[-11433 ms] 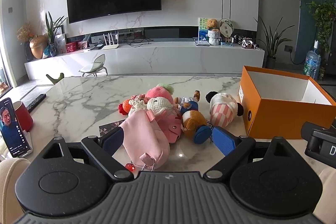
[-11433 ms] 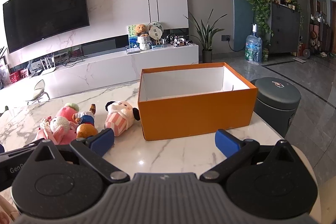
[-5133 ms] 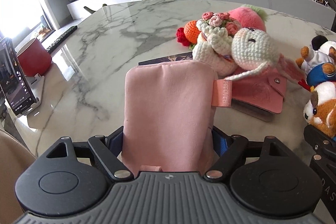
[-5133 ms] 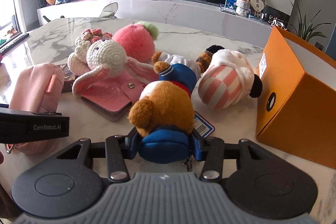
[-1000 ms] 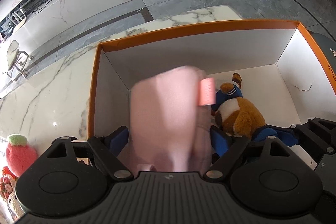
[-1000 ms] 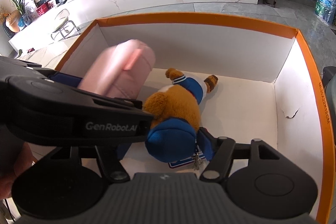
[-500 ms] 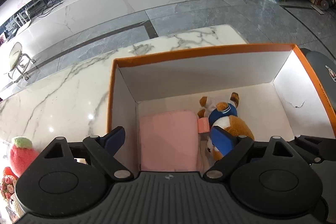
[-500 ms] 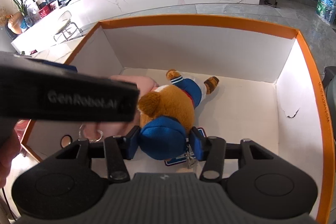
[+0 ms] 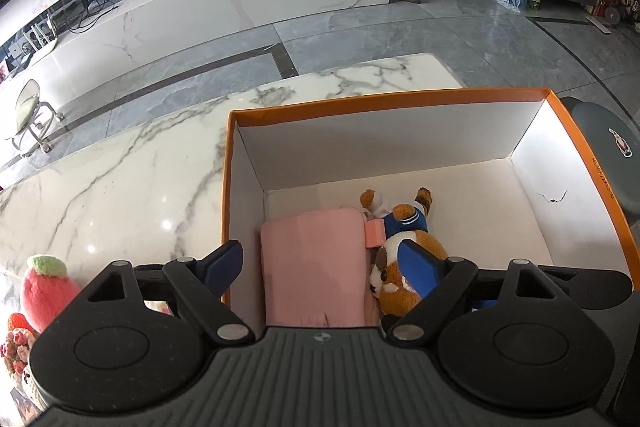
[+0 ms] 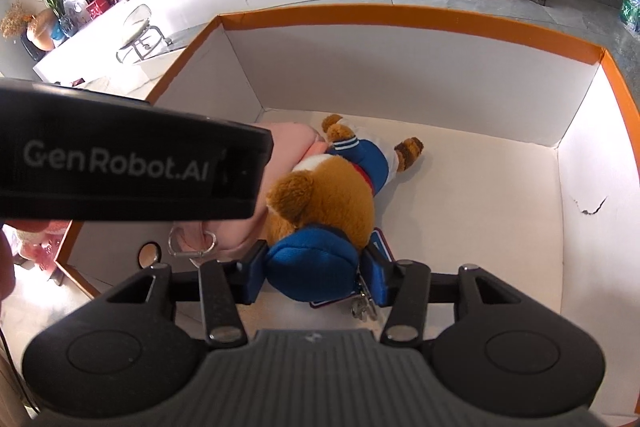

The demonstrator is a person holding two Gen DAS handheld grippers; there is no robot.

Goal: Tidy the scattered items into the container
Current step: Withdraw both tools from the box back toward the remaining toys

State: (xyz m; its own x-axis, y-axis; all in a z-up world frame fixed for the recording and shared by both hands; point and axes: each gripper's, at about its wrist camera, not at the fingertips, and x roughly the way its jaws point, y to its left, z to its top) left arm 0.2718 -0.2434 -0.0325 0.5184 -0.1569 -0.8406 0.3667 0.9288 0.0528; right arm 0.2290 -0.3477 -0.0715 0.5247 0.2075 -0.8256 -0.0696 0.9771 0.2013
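Resting on the floor of the orange box point(image 10: 408, 17), the brown plush bear point(image 10: 328, 195) lies with its long axis running from 6 o'clock to 12 o'clock in the right wrist view: the blue cap sits at 6 o'clock, directly between the pads of the right tongs point(image 10: 314, 273), and the feet point toward 1 o'clock at the far wall. The right tongs are closed on that blue cap, with both blue pads pressed against its sides. The pink pouch point(image 9: 316, 267) lies flat in the box at the bear's 9 o'clock, touching it, against the near-left corner. The left tongs point(image 9: 320, 263) stand open above the pouch, with one pad over the box's left wall at 9 o'clock and the other over the bear's head at 3 o'clock; nothing is gripped between them. The relation that governs the coming move is this: the remaining scattered items, including the pink strawberry plush point(image 9: 44, 291) and the crocheted toy point(image 9: 16, 347), lie on the marble tabletop point(image 9: 120, 187) at 8 o'clock from the left tongs, outside the box's left wall. Judged from this layout, the left hand is the nearer one to those items and is already free, while the right hand must first release the bear and clear the box rim. The right side of the box floor, at 2 o'clock to 3 o'clock, is bare.
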